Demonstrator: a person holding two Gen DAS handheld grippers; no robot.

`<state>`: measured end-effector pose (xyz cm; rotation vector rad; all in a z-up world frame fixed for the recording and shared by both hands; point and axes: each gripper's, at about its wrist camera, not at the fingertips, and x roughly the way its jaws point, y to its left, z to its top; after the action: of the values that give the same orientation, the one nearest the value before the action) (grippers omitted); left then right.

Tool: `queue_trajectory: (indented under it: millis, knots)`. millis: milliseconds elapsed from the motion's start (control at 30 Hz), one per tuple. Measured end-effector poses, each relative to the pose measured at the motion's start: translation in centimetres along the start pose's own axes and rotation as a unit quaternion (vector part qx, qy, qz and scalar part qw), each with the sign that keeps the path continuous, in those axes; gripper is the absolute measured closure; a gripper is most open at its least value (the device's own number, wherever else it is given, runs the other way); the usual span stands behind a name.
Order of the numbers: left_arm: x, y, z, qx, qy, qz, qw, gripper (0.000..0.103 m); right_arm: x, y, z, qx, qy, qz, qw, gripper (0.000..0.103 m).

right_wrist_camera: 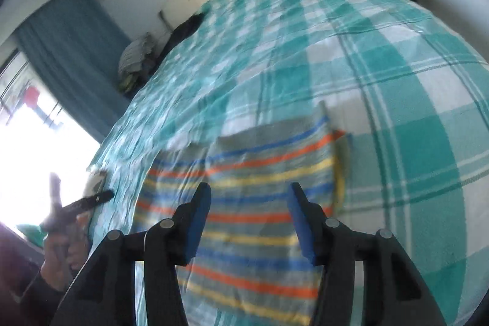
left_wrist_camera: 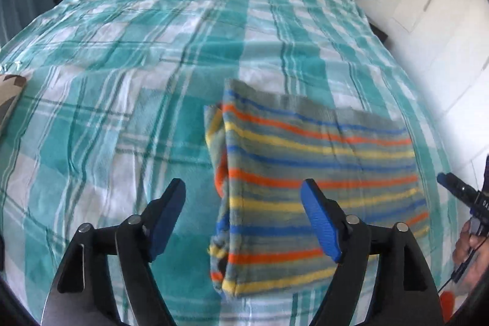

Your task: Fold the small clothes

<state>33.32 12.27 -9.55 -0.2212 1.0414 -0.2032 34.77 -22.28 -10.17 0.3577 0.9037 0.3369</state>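
My left gripper point(left_wrist_camera: 243, 203) and right gripper point(right_wrist_camera: 250, 208), jaws apart and empty, hover above the folded striped garment point(left_wrist_camera: 321, 188) lying on the teal plaid bedsheet point(left_wrist_camera: 122, 66). I can read no writing.

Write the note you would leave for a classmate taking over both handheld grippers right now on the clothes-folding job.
Left gripper: jaws open, nothing between them, above the garment's left edge.
Right gripper: jaws open, empty, over the same garment.
Striped garment: lies flat on the checked bedsheet, already folded over, a doubled layer showing along one side.
Done: at least one fold laid down and released.
Left: probably one more fold to make it compact; I can't tell whether other clothes wait.
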Motion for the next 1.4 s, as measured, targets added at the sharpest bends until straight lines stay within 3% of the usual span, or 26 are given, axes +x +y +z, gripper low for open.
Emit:
queue_trajectory:
  millis: [33, 100, 133, 167, 200, 267, 367, 467, 567, 767, 933, 1033, 1200, 1400]
  knots:
    - [0.7, -0.6, -1.7, 0.022, 0.022, 0.001, 0.9995, 0.021, 0.4, 0.4, -1.7, -0.017, 0.024, 0.016, 0.999, 0.049]
    - [3.4, -0.5, -6.1, 0.059, 0.097, 0.046, 0.9924, 0.043, 1.6, 0.4, -6.0, -0.047, 0.080, -0.002, 0.996, 0.049]
    - [3.6, 0.0, -7.7, 0.060, 0.110, 0.057, 0.9904, 0.050, 2.1, -0.3, -8.4, -0.058, 0.107, -0.042, 0.992, 0.049]
    - [2.3, 0.8, -9.0, 0.051, 0.089, 0.052, 0.9934, 0.051, 2.2, -1.3, -10.5, -0.057, 0.126, -0.076, 0.988, 0.054]
    - [1.0, 1.3, -10.0, 0.040, 0.083, 0.061, 0.9939, 0.050, 1.0, -1.8, -12.3, -0.051, 0.110, -0.082, 0.989, 0.056]
    - [-2.1, 1.8, -11.5, 0.013, 0.068, 0.070, 0.9951, 0.029, -2.6, -1.7, -15.1, -0.026, 0.081, -0.089, 0.992, 0.053]
    - [-6.0, 0.4, -13.1, -0.006, 0.008, 0.061, 0.9981, 0.007, -7.1, -1.2, -18.8, 0.006, 0.035, -0.094, 0.995, 0.037]
    - [-6.6, -1.3, -14.5, -0.033, -0.008, 0.047, 0.9983, 0.007, -9.0, -1.3, -21.1, 0.036, 0.000, -0.124, 0.992, 0.035]
    - [-5.0, -2.2, -15.7, -0.054, 0.026, 0.024, 0.9979, 0.007, -9.3, -1.7, -21.5, 0.059, -0.012, -0.142, 0.988, 0.035]
    - [-3.9, -5.1, -18.6, 0.019, 0.044, 0.070, 0.9964, 0.007, -9.4, -1.4, -21.4, 0.025, -0.016, -0.190, 0.981, 0.035]
    - [-3.3, -5.8, -18.8, 0.049, 0.050, 0.081, 0.9942, 0.005, -8.9, -2.0, -22.3, 0.036, -0.001, -0.198, 0.979, 0.033]
    - [-3.3, -5.7, -19.1, 0.048, 0.053, 0.080, 0.9943, 0.004, -8.1, -1.4, -22.8, 0.010, 0.014, -0.218, 0.976, 0.028]
    - [-3.0, -5.8, -19.4, 0.055, 0.054, 0.084, 0.9935, 0.001, -7.1, -0.5, -23.6, -0.020, 0.020, -0.229, 0.973, 0.012]
    - [-2.7, -6.1, -19.6, 0.062, 0.051, 0.091, 0.9926, 0.000, -6.3, 0.0, -24.0, -0.039, 0.024, -0.233, 0.971, 0.002]
